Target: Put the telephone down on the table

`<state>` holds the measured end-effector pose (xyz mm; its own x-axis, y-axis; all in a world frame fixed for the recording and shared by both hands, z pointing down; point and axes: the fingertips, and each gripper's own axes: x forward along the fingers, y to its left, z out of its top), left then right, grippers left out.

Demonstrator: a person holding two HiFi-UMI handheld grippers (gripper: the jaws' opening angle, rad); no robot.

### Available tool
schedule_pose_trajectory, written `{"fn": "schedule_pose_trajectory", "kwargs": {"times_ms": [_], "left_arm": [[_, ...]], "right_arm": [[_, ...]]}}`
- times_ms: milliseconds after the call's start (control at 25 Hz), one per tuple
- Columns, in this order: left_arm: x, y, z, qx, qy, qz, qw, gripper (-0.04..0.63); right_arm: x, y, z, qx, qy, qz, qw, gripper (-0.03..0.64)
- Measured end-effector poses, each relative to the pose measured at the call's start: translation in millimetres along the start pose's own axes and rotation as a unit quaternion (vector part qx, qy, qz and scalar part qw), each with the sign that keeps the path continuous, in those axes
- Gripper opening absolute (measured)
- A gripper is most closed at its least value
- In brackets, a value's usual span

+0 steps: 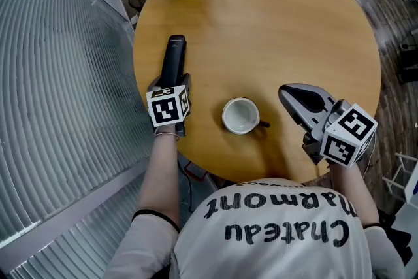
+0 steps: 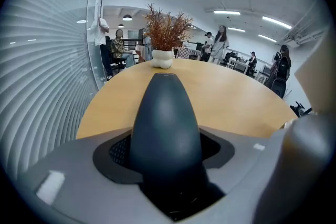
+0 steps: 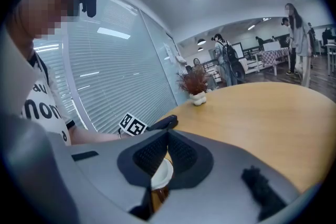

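Left gripper fingers are clamping the telephone, holding it tilted over the tabletop near the left edge; contact unclear. Right gripper fingers are sitting closed and empty beside the cup. Risk: opening while it is tilted, sending it sliding off the edge.
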<state>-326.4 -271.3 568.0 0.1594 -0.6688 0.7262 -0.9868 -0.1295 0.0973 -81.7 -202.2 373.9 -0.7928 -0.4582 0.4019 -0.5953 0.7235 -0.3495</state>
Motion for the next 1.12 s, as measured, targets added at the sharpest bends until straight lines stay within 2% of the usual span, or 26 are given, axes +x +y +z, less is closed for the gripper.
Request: {"fn": "schedule_pose_trajectory", "kwargs": {"times_ms": [560, 680, 800, 880, 1000, 1120], "left_arm": [[-1, -4, -3, 0.010, -0.001, -0.010, 0.9999, 0.295], [-1, -4, -3, 0.015, -0.002, -0.003, 0.9999, 0.299], [-1, 0, -1, 0.031, -0.011, 0.023, 0.9992, 0.337], [0, 0, -2, 0.046, -0.016, 0.037, 0.9981, 0.339], [-1, -5, -2, 0.059, -0.014, 0.031, 0.9977, 0.347], [-2, -12, -1, 0.071, -0.013, 0.017, 0.9972, 0.414]], "right_arm": [[-7, 4, -8, 0.005, 0.002, -0.005, 1.000, 0.015], [-9, 3, -7, 0.003, 0.003, -0.008, 1.000, 0.014], [-10, 4, -7, -0.003, 0.006, -0.008, 1.000, 0.014], [-12, 4, -11, -0.005, 0.010, -0.009, 1.000, 0.014], [-17, 3, -11, -0.004, 0.010, -0.013, 1.000, 0.014], [-22, 2, -9, -0.003, 0.008, -0.016, 1.000, 0.015]]}}
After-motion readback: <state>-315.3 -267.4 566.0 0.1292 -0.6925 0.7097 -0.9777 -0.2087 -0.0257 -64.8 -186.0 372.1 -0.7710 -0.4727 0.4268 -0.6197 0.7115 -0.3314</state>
